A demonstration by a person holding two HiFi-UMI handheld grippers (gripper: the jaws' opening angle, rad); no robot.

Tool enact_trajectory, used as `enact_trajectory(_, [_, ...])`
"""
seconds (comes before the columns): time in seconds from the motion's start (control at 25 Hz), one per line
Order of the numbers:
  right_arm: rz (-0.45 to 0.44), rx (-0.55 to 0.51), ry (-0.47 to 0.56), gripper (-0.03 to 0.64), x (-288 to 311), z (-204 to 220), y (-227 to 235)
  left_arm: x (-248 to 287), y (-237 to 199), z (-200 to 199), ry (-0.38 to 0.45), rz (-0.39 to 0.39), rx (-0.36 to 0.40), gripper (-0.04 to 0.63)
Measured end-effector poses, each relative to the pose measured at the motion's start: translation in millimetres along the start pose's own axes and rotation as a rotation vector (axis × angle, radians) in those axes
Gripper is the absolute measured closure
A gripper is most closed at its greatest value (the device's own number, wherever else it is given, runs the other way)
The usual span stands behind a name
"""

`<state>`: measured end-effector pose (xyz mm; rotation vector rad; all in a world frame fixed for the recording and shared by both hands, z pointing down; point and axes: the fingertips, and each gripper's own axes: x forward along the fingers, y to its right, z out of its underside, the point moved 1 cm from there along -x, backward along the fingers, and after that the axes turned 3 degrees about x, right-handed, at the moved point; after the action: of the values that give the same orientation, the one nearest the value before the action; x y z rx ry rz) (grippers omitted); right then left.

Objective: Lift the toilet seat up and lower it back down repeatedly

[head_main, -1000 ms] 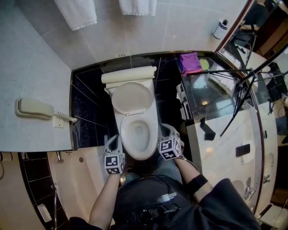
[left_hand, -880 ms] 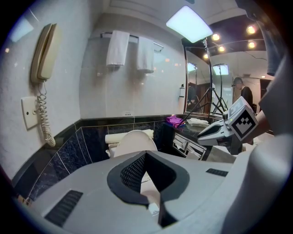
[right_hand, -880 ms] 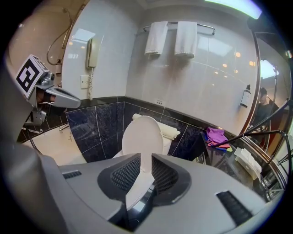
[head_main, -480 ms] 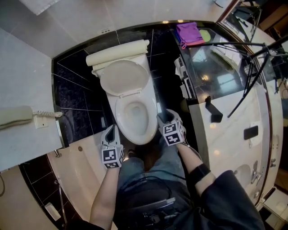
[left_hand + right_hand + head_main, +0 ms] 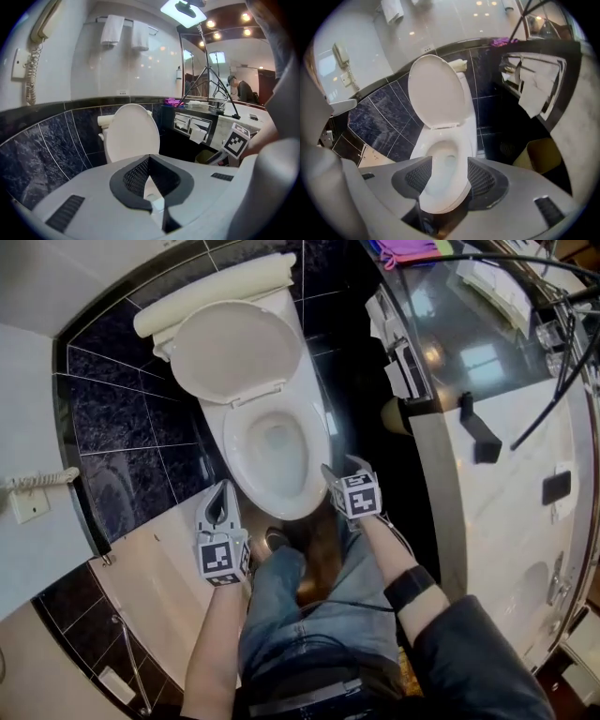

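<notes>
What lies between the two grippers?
Head view: the front rim of the toilet bowl. On the right gripper, the jaws have just been opening, nothing held.

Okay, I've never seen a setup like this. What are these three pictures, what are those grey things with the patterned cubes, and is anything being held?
No robot here: a person stands at a toilet bowl with a hand-held gripper in each hand; the patterned cubes are part of them. The top-down picture comes from a camera on the person's head; the other two from cameras riding on each gripper, looking along its jaws. The left gripper sits left of the bowl, jaws together, empty. The right gripper is by the bowl's right front; its jaws have just been opening and stand apart, gripping nothing. The seat is raised, leaning back toward the tank.
</notes>
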<state>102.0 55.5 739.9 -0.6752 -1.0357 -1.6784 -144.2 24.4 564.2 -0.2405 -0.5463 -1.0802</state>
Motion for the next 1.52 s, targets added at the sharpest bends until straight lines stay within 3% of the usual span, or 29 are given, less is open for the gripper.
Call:
enact_trajectory(0.24, [-0.011,0.226,-0.059,0.357,64.3,70.1,39.2,30.2,-0.9,42.7,-0.018,-0.014,0.002,0.598])
enact_trajectory(0.56, [-0.096,0.42,-0.071,0.389,116.5,125.9,51.4,59.5,10.6,69.1,-0.024,0.007,0.014,0.598])
enact_trajectory(0.92, [-0.177,0.512,-0.027,0.441,154.4,137.3,55.2,71.8,15.9,92.9,-0.046,0.018,0.039,0.598])
enact_trajectory(1.52, [-0.265,0.621,0.011,0.486,150.8,131.8,58.7,75.9,24.0,124.5,-0.092,0.029,0.018,0.598])
